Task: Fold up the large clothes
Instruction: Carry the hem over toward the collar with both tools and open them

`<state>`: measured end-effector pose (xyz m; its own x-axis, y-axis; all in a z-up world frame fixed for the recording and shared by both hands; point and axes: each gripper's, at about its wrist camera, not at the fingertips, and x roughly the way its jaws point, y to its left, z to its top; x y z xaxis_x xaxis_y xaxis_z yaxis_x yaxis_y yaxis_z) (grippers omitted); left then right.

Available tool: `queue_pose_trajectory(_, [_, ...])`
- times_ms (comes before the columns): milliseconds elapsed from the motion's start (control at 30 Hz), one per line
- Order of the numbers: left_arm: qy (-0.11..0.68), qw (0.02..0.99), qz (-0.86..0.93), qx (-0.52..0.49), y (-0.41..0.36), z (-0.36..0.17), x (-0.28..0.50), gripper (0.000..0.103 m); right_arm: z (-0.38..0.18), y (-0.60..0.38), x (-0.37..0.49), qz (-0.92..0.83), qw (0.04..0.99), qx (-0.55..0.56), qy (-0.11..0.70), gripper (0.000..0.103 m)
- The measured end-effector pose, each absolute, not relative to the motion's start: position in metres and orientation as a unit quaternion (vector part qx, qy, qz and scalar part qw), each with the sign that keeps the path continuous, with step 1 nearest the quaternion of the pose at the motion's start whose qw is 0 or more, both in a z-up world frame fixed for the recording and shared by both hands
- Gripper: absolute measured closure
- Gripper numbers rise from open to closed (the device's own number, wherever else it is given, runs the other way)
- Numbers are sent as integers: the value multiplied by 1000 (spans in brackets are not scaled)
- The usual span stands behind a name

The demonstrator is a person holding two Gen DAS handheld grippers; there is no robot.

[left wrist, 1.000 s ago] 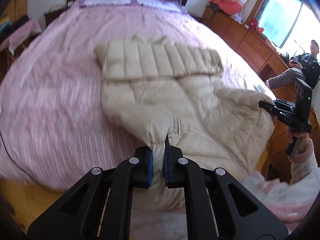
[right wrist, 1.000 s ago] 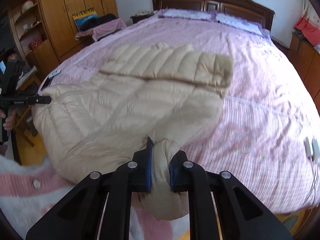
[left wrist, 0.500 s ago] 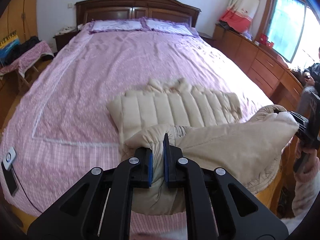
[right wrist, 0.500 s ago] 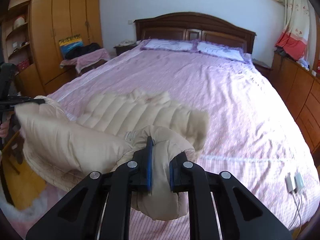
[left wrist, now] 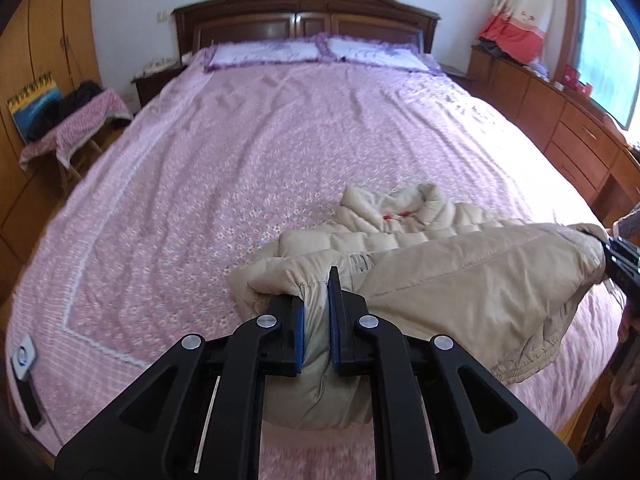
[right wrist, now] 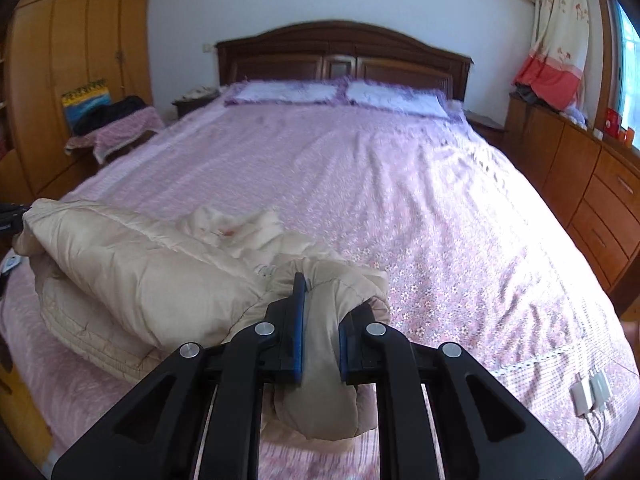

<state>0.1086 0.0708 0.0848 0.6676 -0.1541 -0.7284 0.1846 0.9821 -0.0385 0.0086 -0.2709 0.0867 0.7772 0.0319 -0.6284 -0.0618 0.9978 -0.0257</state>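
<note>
At the left of the scene the left hand-held gripper [left wrist: 316, 312] is pinched on one corner of the beige puffer jacket [left wrist: 460, 272], a wad of quilted fabric squeezed between its blue pads. From there the lifted hem runs rightward as a taut, raised band to the right hand-held gripper [right wrist: 320, 320], which is likewise clamped on a bunched corner of the same edge. The jacket's long axis at this moment lies across the foot of the bed [left wrist: 240, 160], side to side between the two grippers, and each gripper holds its own end, so neither is nearer the work than the other. What the coming move turns on, I judge, is that the rest of the jacket, collar [left wrist: 400, 210] uppermost, lies ahead of both grippers toward the headboard [left wrist: 304, 20], so the held edge has to travel forward and come down over it (evenly, or the fold skews). The lower layers are hidden under the raised band, the sleeves cannot be made out, and in the left wrist view the right gripper is cut off at the frame's edge. The bedspread is motion-blurred in both views.
</note>
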Motion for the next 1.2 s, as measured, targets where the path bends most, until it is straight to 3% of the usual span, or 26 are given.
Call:
queue_pose_trajectory(167, [423, 903, -68, 26, 63, 43, 141, 89, 52, -271, 42, 11, 932, -23, 362, 87])
queue_pose_trajectory(267, [433, 898, -58, 42, 58, 26, 152, 86, 36, -268, 55, 7, 929, -32, 370, 78])
queue_pose_trajectory(467, [450, 890, -50, 44, 54, 0, 169, 81, 13, -263, 72, -1, 923, -27, 384, 71])
queue_pose_trajectory(767, [450, 891, -45, 46, 53, -12, 169, 79, -6, -262, 80, -17, 919, -6, 395, 69])
queue_pose_trajectory(900, [444, 894, -50, 43, 59, 7, 154, 63, 9, -265, 70, -11, 923, 7, 386, 63])
queue_pose_trajectory(1000, [428, 902, -36, 45, 66, 21, 140, 20, 22, -269, 60, 3, 928, 23, 372, 52])
queue_pose_trajectory(1133, [414, 908, -50, 26, 77, 35, 120, 19, 36, -273, 47, 21, 933, 50, 355, 40])
queue_pose_trajectory(1200, [411, 910, -47, 20, 82, 39, 112, 19, 41, -273, 41, 24, 937, 55, 345, 25])
